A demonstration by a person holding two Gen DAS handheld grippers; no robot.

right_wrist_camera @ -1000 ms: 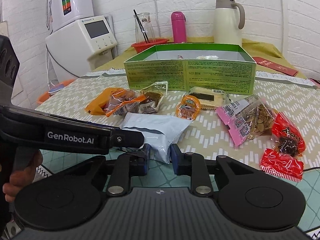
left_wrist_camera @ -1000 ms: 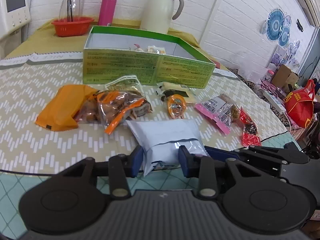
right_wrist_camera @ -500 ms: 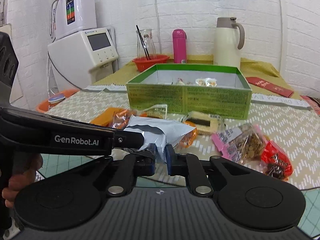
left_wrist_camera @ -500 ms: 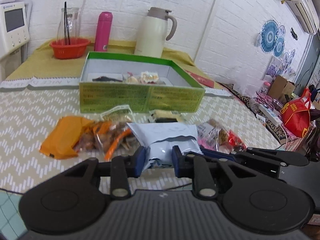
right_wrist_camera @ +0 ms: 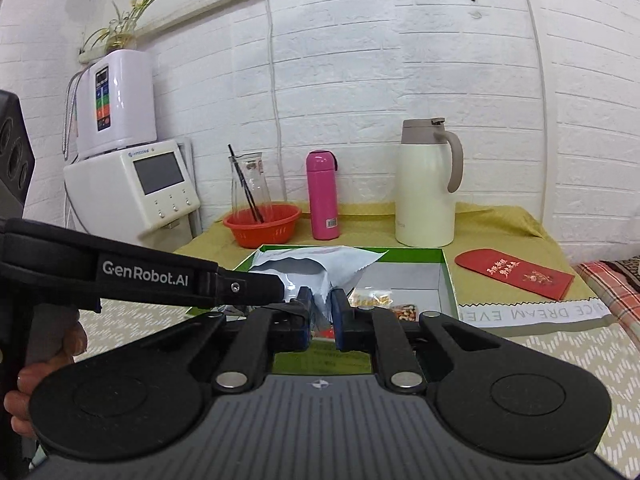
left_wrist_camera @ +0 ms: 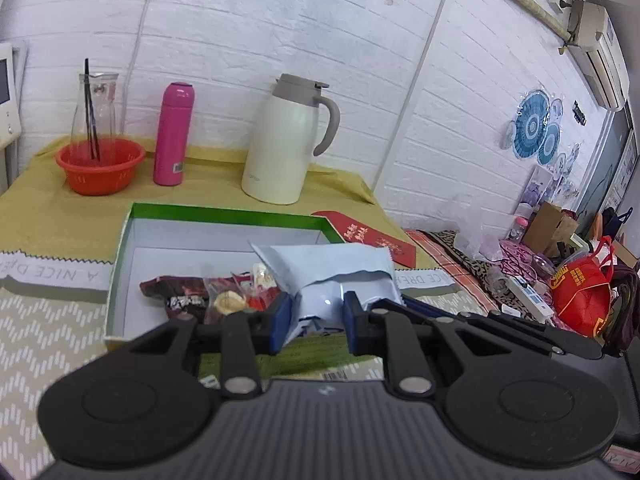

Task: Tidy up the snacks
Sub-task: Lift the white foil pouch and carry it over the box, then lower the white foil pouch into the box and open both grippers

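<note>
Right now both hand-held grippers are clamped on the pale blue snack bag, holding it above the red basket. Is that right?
Not quite. Both the left hand-held gripper and right hand-held gripper are clamped on the pale blue snack bag, but it hangs above the green box, not the red basket. The left wrist view shows this.

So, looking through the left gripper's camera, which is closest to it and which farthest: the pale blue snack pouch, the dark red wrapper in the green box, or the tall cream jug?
1. Pale blue snack pouch: pinched in the left gripper.
2. Dark red wrapper: just beyond, to the left, inside the green box.
3. Tall cream jug: farthest, by the wall behind the box.
</note>
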